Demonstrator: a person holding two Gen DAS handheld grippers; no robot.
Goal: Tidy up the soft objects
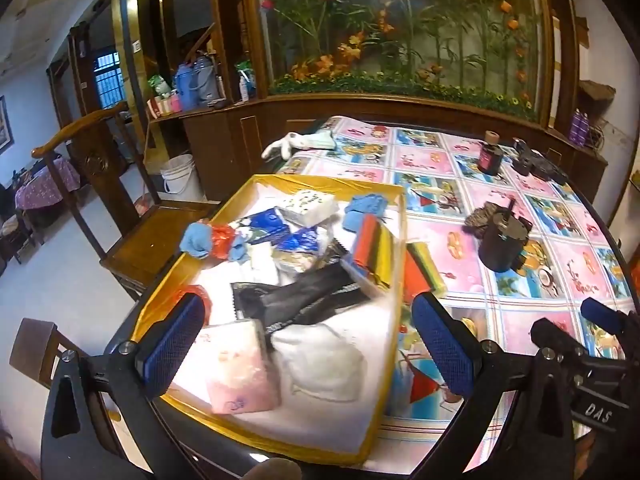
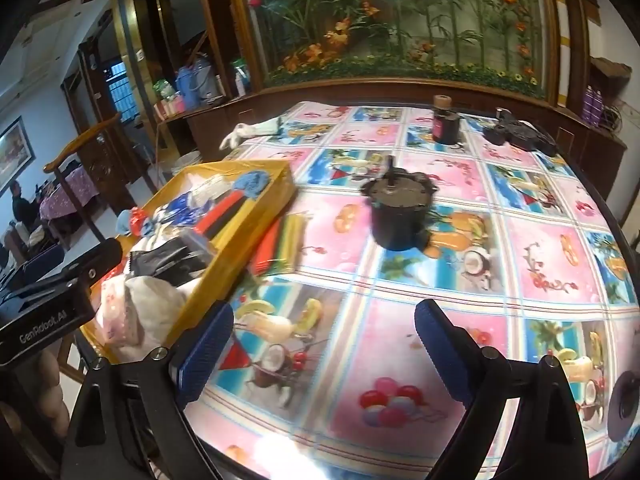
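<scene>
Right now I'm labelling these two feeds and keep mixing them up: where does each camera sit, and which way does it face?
Left wrist: rides the open left gripper, tilted down over the yellow tray of soft items; right gripper's body shows at lower right.
Right wrist: rides the open right gripper, facing across the patterned tablecloth toward the black pot; left gripper's body and a hand show at left.
Shared: tray, striped cloth roll, pot, tablecloth.

Yellow tray [image 1: 320, 184], pink-blue pictured tablecloth [image 2: 440, 280], blue-padded tongs [image 1: 316, 344]
</scene>
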